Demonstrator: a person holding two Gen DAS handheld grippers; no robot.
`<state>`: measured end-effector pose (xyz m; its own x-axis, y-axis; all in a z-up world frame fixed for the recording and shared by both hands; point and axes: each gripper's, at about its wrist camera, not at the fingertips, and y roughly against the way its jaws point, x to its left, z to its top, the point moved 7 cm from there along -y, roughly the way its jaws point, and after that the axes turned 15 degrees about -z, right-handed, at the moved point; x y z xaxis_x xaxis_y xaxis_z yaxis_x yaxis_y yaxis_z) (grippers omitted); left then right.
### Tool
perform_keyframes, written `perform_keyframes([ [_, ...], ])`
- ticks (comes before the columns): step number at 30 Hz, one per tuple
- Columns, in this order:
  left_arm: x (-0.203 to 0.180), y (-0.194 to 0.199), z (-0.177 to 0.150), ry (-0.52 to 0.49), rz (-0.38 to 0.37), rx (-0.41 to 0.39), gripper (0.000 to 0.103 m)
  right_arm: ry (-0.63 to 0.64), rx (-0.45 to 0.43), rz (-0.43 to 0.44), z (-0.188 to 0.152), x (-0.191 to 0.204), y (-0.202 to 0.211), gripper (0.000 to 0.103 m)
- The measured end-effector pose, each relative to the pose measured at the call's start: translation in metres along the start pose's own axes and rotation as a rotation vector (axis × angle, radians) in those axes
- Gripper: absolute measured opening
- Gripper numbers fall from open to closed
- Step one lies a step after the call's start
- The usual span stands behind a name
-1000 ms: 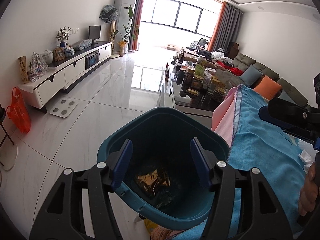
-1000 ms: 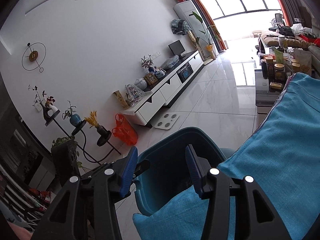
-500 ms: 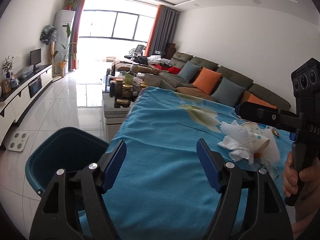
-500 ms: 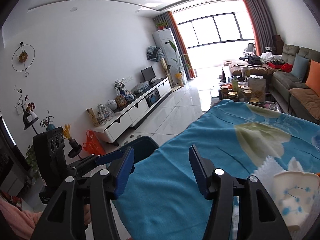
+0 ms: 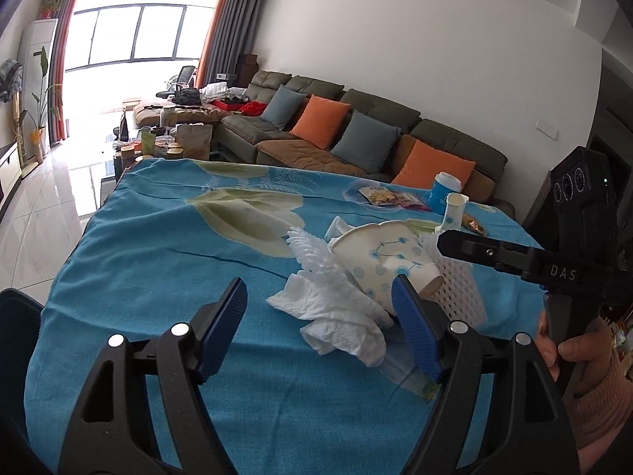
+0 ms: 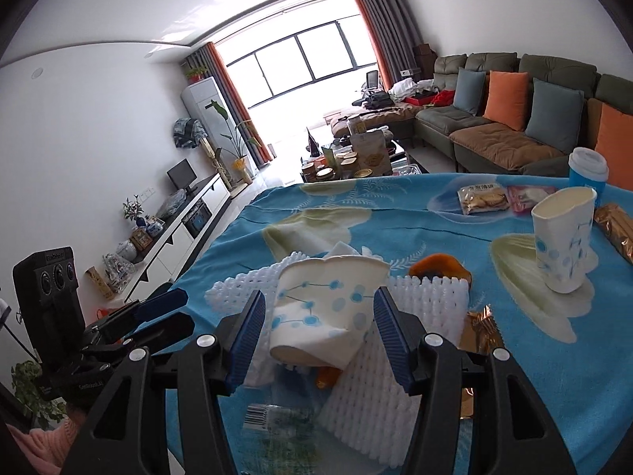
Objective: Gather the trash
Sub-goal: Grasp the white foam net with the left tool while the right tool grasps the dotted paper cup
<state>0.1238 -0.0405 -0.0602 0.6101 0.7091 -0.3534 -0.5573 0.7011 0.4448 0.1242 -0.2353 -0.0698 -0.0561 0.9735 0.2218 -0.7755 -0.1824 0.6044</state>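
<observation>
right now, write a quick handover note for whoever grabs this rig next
Left hand-held gripper: open, empty, aimed at the crumpled tissue.
Right hand-held gripper: open, jaws either side of the tipped paper cup, not closed on it.
On the blue tablecloth: foam netting, upright paper cup, gold wrapper, snack packets.
Bin at the table's left edge.
Left: bin all of this.
</observation>
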Motion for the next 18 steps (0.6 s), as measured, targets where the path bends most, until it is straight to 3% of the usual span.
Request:
perform_keyframes([
  [8, 0.006, -0.035, -0.001, 0.052, -0.028, 0.089, 0.065, -0.036, 0.068, 0.043, -0.008, -0.012, -0.023, 0.058],
  [16, 0.025, -0.047, -0.007, 0.122, -0.078, 0.131, 0.033, -0.078, 0.109, 0.119, -0.012, -0.004, -0.032, 0.061],
  [18, 0.024, -0.05, -0.008, 0.118, -0.084, 0.135, 0.028, -0.078, 0.106, 0.118, -0.012, -0.003, -0.032, 0.05],
])
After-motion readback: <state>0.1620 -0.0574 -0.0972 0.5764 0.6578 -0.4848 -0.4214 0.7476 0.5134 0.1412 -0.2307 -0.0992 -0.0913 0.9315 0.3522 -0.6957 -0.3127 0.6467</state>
